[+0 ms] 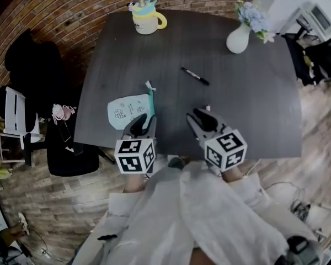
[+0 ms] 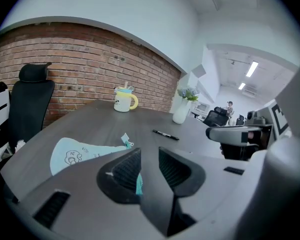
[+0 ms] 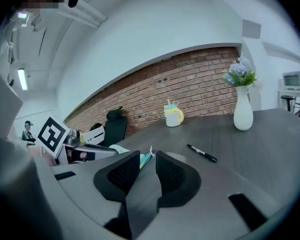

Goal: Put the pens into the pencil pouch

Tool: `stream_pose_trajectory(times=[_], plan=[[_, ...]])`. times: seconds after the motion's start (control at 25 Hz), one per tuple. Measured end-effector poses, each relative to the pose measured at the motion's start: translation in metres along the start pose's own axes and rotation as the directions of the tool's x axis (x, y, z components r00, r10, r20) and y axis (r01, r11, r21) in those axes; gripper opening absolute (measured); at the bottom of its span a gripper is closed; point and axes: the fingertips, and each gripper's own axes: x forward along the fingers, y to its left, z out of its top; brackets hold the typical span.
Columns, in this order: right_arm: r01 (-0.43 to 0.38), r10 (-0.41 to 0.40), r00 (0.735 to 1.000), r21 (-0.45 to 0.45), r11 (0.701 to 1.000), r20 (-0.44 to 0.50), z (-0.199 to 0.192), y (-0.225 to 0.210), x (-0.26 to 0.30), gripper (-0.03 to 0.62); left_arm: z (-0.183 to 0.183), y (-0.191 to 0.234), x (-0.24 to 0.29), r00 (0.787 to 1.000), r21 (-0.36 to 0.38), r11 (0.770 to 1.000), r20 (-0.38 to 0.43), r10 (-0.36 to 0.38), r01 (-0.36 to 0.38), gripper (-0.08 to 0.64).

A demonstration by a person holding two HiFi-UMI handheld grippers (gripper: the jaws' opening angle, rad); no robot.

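- Brick wall [image 2: 90,59] closes the room behind one dark grey table [image 1: 254,109]; one black office chair [image 1: 27,59] stands off its left side.
- Two grippers hang over the near edge. The left gripper [image 1: 142,125] has its jaws spread with nothing pinched, and the right gripper [image 1: 201,117] likewise has its jaws apart and empty.
- One pale blue pencil pouch [image 1: 128,110] lies flat at the left, with the left jaws right at its near right edge. Its teal zip edge shows through their gap; I cannot tell whether they touch.
- One white vase [image 1: 238,37] with flowers and one yellow mug [image 1: 147,16] stand at the far edge, well apart from the work.
- One black pen [image 1: 195,75] lies mid-table, outside the pouch. It is ahead of the right jaws and slightly to their right, well apart from them. Its long axis runs diagonally across their line.
- By my judgement the right gripper is the nearer one to fetch the pen, while the left is placed to hold the pouch.
- No second pen is visible.
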Motion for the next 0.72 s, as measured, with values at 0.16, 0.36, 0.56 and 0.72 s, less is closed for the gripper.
stream_pose_trajectory(times=[0.16, 0.36, 0.56, 0.72], plan=[[0.012, -0.011, 1.0, 0.013, 1.0, -0.007, -0.001, -0.007, 0.004, 0.084, -0.004, 0.003, 0.008, 1.0, 0.012, 1.0, -0.027, -0.014, 0.014, 0.095], [0.007, -0.007, 0.999, 0.005, 1.0, -0.037, -0.007, -0.01, 0.008, 0.084, -0.013, 0.005, 0.018, 0.997, 0.032, 0.999, -0.075, -0.012, 0.014, 0.104], [0.009, -0.011, 0.998, -0.03, 1.0, -0.06, -0.009, -0.023, 0.005, 0.084, -0.024, 0.006, 0.027, 0.994, 0.013, 1.0, -0.11, 0.005, -0.003, 0.104], [0.001, -0.002, 0.997, -0.019, 1.0, -0.079, -0.008, -0.034, 0.003, 0.084, -0.031, 0.009, 0.032, 0.989, 0.021, 0.999, -0.145, 0.035, -0.032, 0.104]])
